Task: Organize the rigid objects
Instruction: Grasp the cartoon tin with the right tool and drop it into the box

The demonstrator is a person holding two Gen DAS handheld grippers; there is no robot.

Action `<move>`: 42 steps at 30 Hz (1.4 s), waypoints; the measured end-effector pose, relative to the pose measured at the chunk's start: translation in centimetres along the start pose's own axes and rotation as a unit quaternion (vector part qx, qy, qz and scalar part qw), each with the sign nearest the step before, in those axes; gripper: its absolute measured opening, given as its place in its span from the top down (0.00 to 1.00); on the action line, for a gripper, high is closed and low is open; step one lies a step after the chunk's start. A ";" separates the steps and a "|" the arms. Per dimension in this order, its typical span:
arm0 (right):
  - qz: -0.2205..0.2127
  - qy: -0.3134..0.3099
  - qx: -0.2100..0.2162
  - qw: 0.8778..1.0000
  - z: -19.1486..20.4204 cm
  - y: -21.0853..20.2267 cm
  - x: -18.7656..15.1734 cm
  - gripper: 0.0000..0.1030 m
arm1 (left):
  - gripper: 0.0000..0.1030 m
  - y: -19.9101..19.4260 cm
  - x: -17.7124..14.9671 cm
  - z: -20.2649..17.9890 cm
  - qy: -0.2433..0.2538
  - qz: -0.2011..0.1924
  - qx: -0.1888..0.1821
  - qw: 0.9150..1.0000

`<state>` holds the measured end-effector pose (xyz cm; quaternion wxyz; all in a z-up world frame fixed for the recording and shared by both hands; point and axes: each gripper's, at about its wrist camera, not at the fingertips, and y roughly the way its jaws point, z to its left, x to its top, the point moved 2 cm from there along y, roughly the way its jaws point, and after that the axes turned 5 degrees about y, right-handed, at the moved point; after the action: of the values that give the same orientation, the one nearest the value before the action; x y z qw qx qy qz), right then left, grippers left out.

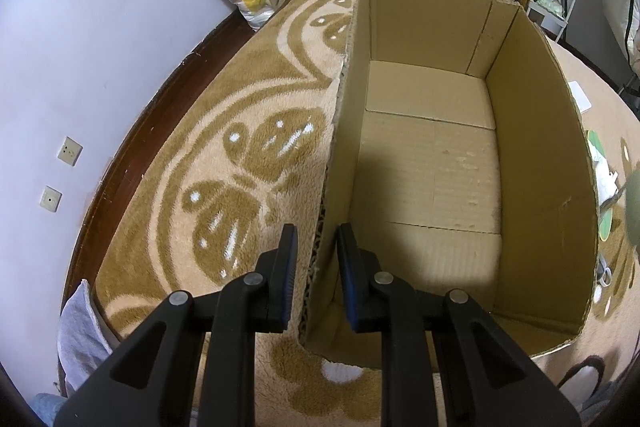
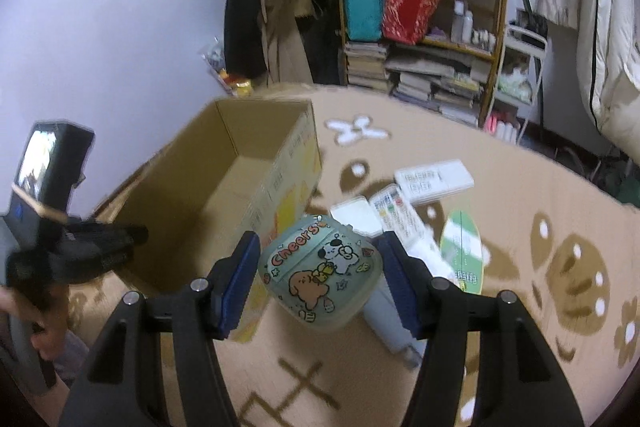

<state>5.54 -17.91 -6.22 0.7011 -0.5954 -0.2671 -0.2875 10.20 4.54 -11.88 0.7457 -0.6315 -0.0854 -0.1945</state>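
Note:
An open, empty cardboard box [image 1: 432, 163] stands on the patterned carpet. My left gripper [image 1: 317, 239] is open and straddles the box's left wall near the front corner, one finger outside and one inside, with the pads clear of the cardboard. In the right wrist view the same box [image 2: 240, 179] is at centre left, and the left gripper [image 2: 120, 243] shows blurred at its near corner. My right gripper [image 2: 319, 251] is shut on a pale green translucent container [image 2: 320, 275] printed with "Cheers" and cartoon dogs. The container is tilted and held above the carpet, just right of the box.
On the carpet right of the box lie a white remote control [image 2: 396, 213], a flat white box [image 2: 434, 181], a white case [image 2: 356, 215], a green-and-white oval item [image 2: 462, 247] and a white bottle [image 2: 388, 319]. A bookshelf [image 2: 424, 67] and hanging clothes stand behind.

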 end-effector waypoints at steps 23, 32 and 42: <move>-0.025 0.013 0.085 0.996 6.0 4.2 6.1 0.37 | 0.81 0.5 0.1 -0.1 0.001 0.007 0.000 1.000; -0.007 0.011 0.087 0.996 6.3 5.7 5.8 0.36 | 0.81 0.6 0.1 -0.1 0.002 0.009 0.001 1.000; 0.019 0.014 0.080 0.996 6.1 6.7 4.5 0.36 | 0.85 0.5 0.2 -0.3 0.008 0.005 -0.005 1.000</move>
<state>13.29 -11.39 -6.71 0.7557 -0.5379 -0.2681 -0.2601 10.54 4.32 -12.33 0.7444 -0.6338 -0.0758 -0.1960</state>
